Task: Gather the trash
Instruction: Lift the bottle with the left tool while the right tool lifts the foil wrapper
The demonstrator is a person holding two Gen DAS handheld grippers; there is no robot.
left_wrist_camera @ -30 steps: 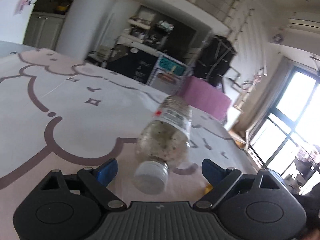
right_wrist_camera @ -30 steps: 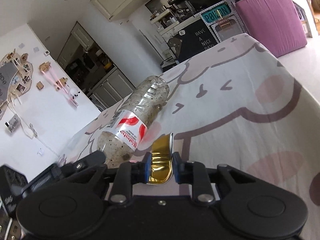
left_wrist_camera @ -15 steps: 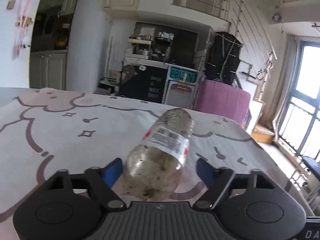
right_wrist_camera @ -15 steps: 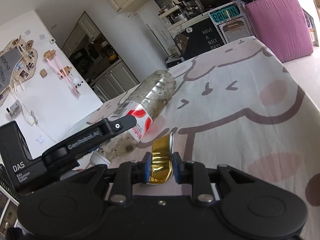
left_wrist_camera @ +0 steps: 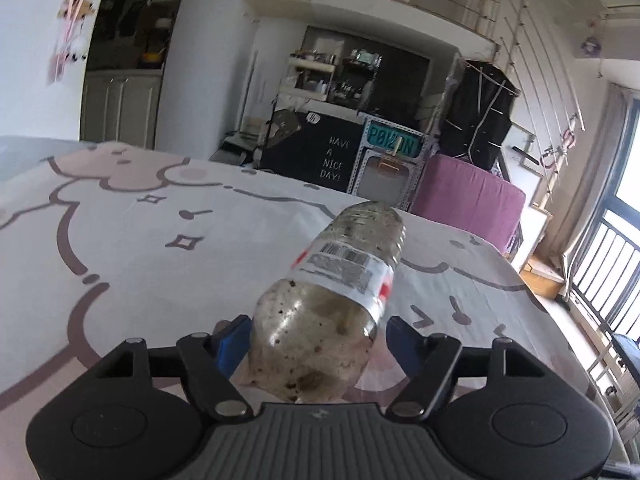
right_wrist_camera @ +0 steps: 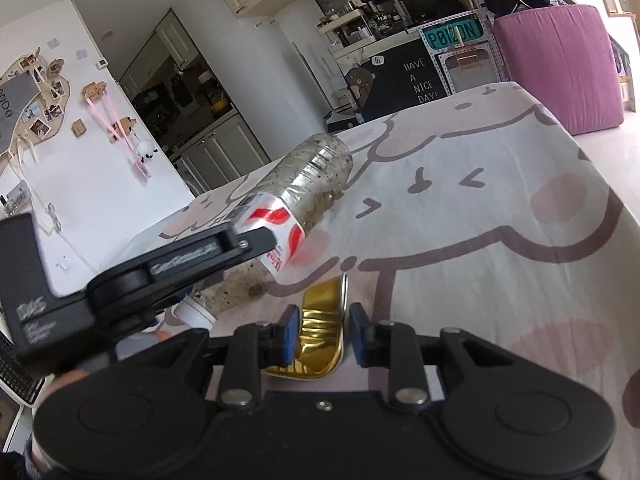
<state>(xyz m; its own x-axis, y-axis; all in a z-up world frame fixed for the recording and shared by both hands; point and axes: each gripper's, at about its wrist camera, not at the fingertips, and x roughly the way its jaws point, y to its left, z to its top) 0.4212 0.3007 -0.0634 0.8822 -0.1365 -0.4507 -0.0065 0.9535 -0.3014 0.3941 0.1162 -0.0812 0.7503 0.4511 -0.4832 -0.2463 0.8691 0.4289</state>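
A dirty clear plastic bottle (left_wrist_camera: 328,312) with a red and white label lies on the patterned tablecloth (left_wrist_camera: 160,248), cap end toward me. My left gripper (left_wrist_camera: 318,340) has its blue pads on both sides of the bottle's lower body, touching it. The bottle also shows in the right wrist view (right_wrist_camera: 296,216), with the left gripper's black finger (right_wrist_camera: 192,260) across its label. My right gripper (right_wrist_camera: 323,336) is shut on a crumpled gold can (right_wrist_camera: 322,332), which rests on the cloth.
The table's right edge (right_wrist_camera: 592,168) drops off toward a pink pouf (right_wrist_camera: 560,60). A black sign board (left_wrist_camera: 320,156) and shelves stand beyond the far edge. A keyboard corner (right_wrist_camera: 16,376) shows at the lower left.
My left gripper has moved forward over the bottle's cap end and closed in from wide open onto the bottle's body. The right gripper still holds the gold can in the same place.
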